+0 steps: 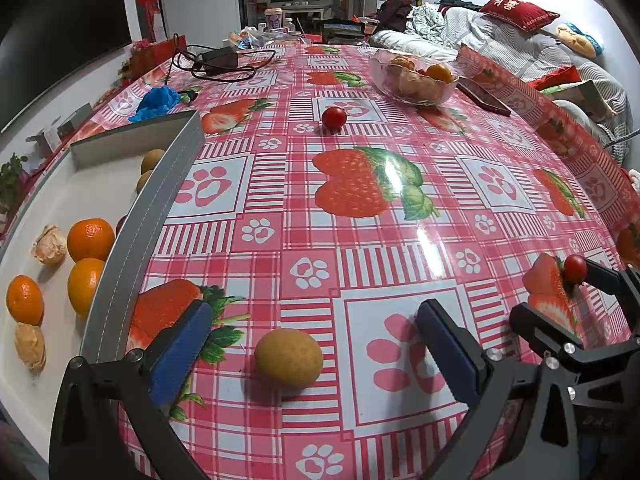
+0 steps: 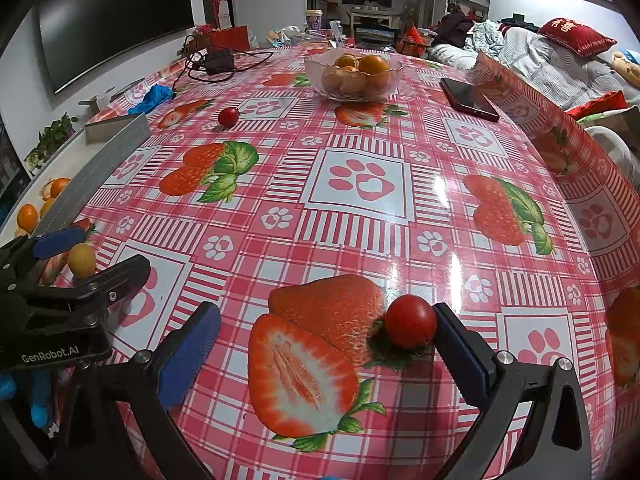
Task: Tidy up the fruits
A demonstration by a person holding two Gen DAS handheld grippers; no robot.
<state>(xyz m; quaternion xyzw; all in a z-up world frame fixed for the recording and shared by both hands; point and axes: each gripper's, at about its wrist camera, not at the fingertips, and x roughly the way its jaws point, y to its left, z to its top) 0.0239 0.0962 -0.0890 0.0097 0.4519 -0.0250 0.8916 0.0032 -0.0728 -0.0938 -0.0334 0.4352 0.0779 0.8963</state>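
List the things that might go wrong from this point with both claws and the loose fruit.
1. The near cherry tomato sits against one finger of the open right claw, off centre; closing may nudge it so it rolls on the glossy tablecloth.
2. The yellow fruit between the open left claw's fingers is round and could squirt out.
3. The claws work close together; lifting toward the tray might knock one against the other.

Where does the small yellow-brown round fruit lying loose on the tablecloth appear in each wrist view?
Left wrist: small yellow-brown round fruit sits bottom centre, between the open left gripper fingers.
Right wrist: same fruit at far left edge, between the left gripper's fingers.
Shared landmark: clear glass bowl of oranges.
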